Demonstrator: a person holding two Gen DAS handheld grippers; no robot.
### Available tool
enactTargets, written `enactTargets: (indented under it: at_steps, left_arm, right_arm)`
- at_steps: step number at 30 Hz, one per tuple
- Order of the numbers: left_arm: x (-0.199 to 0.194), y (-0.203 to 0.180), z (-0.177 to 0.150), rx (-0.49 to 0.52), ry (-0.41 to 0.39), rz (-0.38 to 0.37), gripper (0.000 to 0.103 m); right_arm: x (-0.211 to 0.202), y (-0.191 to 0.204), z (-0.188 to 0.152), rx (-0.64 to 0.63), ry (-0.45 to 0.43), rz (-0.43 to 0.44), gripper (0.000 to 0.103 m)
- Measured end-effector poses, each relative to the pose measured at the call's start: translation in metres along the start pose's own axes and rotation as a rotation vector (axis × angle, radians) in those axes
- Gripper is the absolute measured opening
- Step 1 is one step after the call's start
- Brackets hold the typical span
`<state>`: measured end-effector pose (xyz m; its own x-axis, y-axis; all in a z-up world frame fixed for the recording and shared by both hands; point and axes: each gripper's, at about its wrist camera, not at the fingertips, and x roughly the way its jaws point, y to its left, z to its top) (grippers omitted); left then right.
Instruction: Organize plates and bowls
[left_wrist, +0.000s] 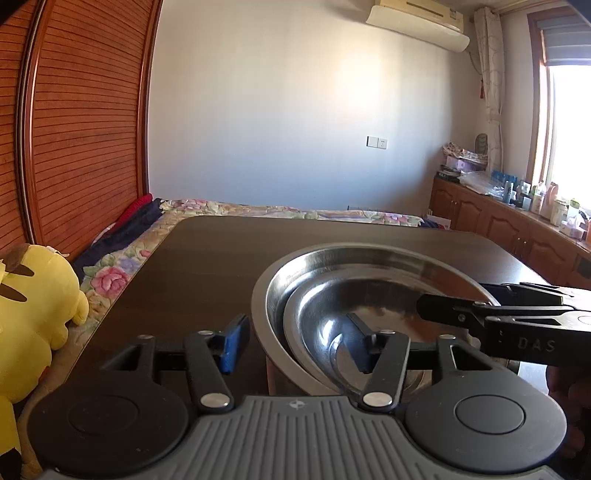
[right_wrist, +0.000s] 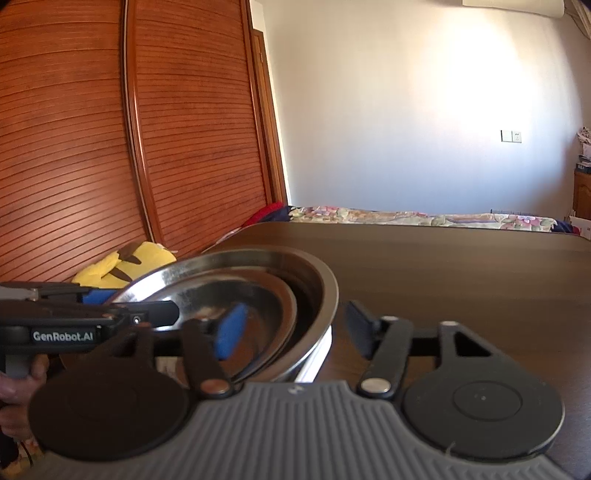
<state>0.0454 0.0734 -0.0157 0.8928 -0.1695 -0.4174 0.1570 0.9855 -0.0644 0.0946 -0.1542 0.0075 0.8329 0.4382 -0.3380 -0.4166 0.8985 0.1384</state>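
On the dark counter, near its front edge, sits a big steel bowl w/ a shallower steel plate tilted inside, not seated flat. Left tool is open, straddling the stack's left rim; right tool is open too, straddling the opposite rim. Neither grips yet. Judgement: to do it well, close on both rims evenly, lift level, go slow — plate likely slides & clatters otherwise.

The left gripper, black with blue pads, has its two fingers spread wide apart. The right gripper is spread wide too. A hand grips the left gripper's handle, seen beside the right one.
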Motion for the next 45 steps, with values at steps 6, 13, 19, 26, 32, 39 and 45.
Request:
enactTargets:
  at_steps: [6, 13, 19, 26, 32, 39, 45]
  left_arm:
    - [-0.007, 0.000, 0.002, 0.006, -0.022, 0.032, 0.083]
    - [-0.017, -0.008, 0.008, 0.034, -0.044, 0.041, 0.093]
    - [-0.025, -0.019, 0.011, 0.057, -0.071, 0.040, 0.103]
    - [-0.036, -0.037, 0.017, 0.091, -0.080, 0.039, 0.103]
    - [-0.047, -0.049, 0.024, 0.105, -0.111, 0.063, 0.103]
    - [-0.062, -0.067, 0.039, 0.119, -0.149, 0.084, 0.103]
    - [-0.078, -0.084, 0.049, 0.135, -0.179, 0.070, 0.103]
  right_arm:
    - [-0.011, -0.004, 0.002, 0.003, -0.029, -0.028, 0.079]
    - [-0.033, -0.010, 0.007, 0.005, -0.087, -0.077, 0.097]
    - [-0.047, -0.012, 0.010, 0.001, -0.126, -0.108, 0.103]
    - [-0.065, -0.016, 0.013, 0.005, -0.151, -0.172, 0.103]
    - [-0.083, -0.022, 0.020, 0.000, -0.181, -0.233, 0.103]
    - [-0.102, -0.024, 0.029, 0.003, -0.222, -0.286, 0.103]
    - [-0.117, -0.023, 0.038, -0.010, -0.236, -0.329, 0.103]
